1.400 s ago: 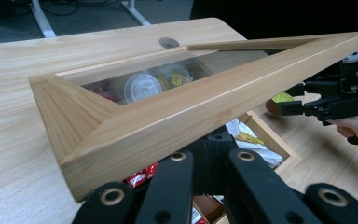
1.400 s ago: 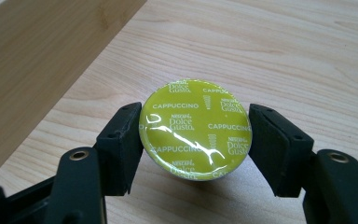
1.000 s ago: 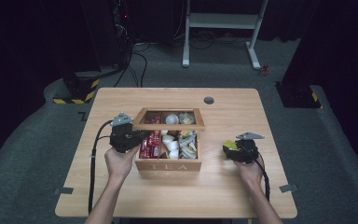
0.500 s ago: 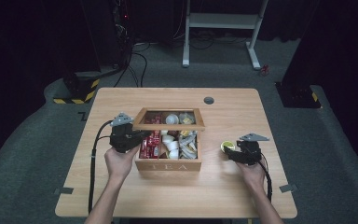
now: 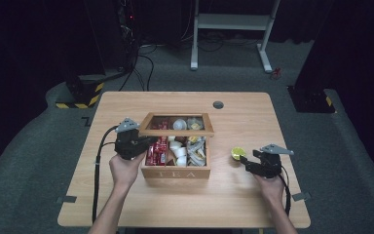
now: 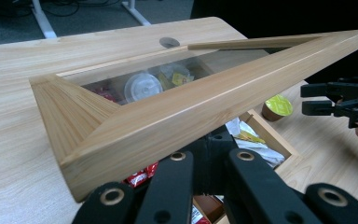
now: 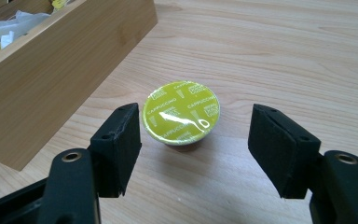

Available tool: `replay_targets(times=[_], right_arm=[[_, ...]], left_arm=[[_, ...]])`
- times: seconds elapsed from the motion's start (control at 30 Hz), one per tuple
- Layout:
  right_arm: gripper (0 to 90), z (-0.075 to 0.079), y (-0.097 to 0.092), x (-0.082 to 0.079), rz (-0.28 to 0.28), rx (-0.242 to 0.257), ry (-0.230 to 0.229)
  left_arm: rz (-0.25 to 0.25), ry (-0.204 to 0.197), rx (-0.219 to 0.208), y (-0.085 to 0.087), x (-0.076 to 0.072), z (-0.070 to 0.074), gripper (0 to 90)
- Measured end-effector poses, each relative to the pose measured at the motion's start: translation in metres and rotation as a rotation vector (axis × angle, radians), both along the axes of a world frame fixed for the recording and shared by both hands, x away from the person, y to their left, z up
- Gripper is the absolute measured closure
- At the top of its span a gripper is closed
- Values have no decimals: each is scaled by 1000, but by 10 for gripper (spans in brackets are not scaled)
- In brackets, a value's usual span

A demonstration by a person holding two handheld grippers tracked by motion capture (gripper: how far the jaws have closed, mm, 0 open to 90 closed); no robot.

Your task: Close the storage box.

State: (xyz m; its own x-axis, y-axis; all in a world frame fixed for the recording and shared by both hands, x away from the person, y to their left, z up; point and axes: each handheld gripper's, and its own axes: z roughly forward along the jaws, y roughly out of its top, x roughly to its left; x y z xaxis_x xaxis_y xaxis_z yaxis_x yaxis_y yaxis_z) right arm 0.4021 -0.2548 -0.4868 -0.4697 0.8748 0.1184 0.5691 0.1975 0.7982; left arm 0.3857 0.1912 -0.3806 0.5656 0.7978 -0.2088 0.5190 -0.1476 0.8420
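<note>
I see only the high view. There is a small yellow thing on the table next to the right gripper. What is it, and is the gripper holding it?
Observer: It is a coffee capsule with "Cappuccino" printed on its yellow foil. It stands on the table, between the open jaws of the right gripper; the pads do not touch it.
Operator: Is the left gripper really holding the lid of the tea box?
Observer: Yes. In the left gripper view, the left gripper is shut on the front edge of the lid and holds it tilted up.
Operator: What shows through the lid's window?
Observer: A round white-topped cup.
</note>
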Motion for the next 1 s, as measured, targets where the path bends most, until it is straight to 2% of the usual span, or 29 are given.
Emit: replay_targets(times=[0.17,0.43,0.53,0.6,0.87,1.0], right_arm=[[347,0,-11,-7,-16,1,-12],[371,-11,-25,-18,-47,-15,10],[380,-14,-26,-21,-62,-23,22],[389,-20,-27,-22,-78,-52,34],[396,-28,-26,-24,-90,-82,67],[396,-31,-26,-24,-94,-104,68]], left_arm=[[-1,7,-5,0,-1,-1,900],[-2,6,-9,0,-3,-4,900],[-4,7,-11,0,-3,-4,900],[-7,8,-17,1,-3,-6,900],[-9,17,-20,1,-6,-8,900],[-11,19,-15,1,-6,-9,900]])
